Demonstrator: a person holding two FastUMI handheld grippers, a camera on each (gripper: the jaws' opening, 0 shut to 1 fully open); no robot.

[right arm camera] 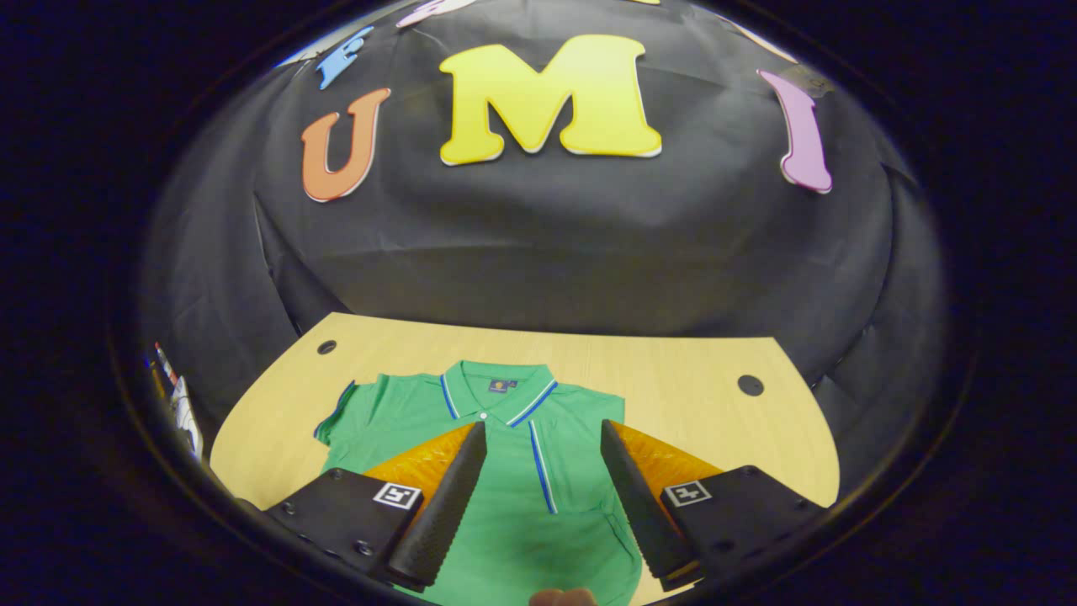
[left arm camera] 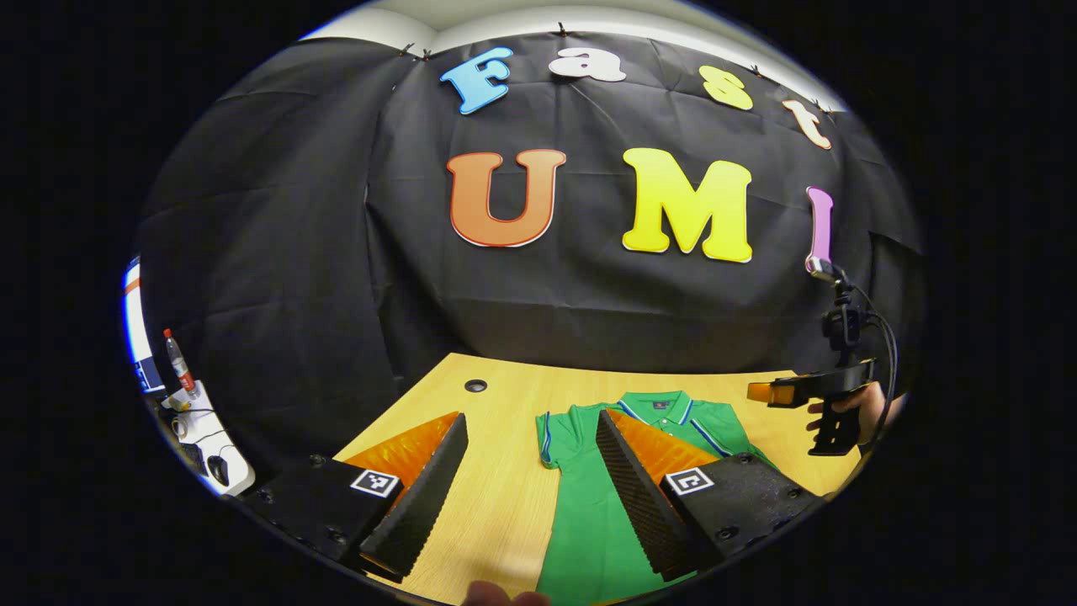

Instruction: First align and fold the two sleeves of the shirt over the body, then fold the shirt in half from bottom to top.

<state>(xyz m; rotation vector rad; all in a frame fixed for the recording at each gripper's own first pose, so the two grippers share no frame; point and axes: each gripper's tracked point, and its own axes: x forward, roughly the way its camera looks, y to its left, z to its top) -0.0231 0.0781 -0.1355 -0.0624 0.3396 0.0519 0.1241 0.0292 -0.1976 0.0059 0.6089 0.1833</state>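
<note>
Right gripper view gives us the big picture first: the wooden table [right arm camera: 690,370] runs ahead and below the gripper, and the green polo shirt [right arm camera: 505,471] lies flat on it, collar at the far end, hem toward the holder, so its long axis runs straight away from the right gripper [right arm camera: 543,497]. That gripper hangs above the chest, fingers spread wide, nothing between them, no contact with the cloth as far as I can judge. The shirt's left sleeve [right arm camera: 341,412], seen on the left of this view, sticks out sideways, unfolded; the opposite sleeve is hidden behind the gripper's finger.

Over in the left gripper view, the left gripper [left arm camera: 530,488] is also spread open and empty, hovering with bare table between its fingers; the shirt lies ahead and to its right, one finger overlapping the green body. The nearer sleeve [left arm camera: 555,438] lies just ahead, between its fingers. The right gripper [left arm camera: 778,392] shows farther off, held by a hand [left arm camera: 858,408] past the collar side.

My read: no sleeve is folded yet, and each gripper is nearer its own side's sleeve.
</note>
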